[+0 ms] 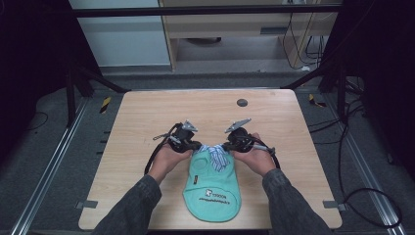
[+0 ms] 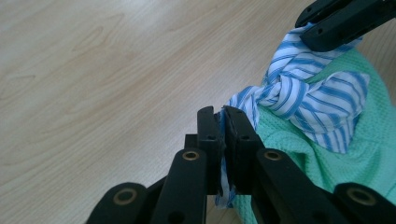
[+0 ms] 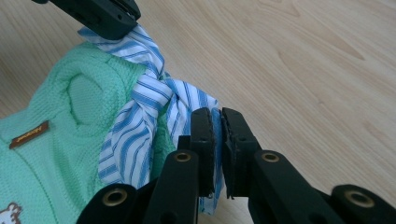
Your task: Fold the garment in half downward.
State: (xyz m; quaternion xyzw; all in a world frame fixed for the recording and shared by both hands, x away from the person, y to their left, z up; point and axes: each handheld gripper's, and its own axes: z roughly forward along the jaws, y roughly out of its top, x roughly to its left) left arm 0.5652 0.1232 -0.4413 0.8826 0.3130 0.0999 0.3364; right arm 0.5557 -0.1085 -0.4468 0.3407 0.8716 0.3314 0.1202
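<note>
A mint-green knitted garment (image 1: 211, 188) lies flat on the wooden surface (image 1: 137, 122), low and centre in the high view, with a blue-and-white striped tie (image 1: 216, 155) knotted at its upper end. The left gripper (image 1: 192, 145) has its fingers (image 2: 208, 140) clamped on one tail of the striped tie; the right gripper (image 1: 226, 146) has its fingers (image 3: 203, 140) clamped on the other tail. The knot (image 2: 280, 91) sits between the two grippers, at the upper right of the left gripper view. The step in hand appears to be working the knot, either tightening or finishing it. The next move likely calls for pulling both tails outward evenly while keeping the garment flat.
</note>
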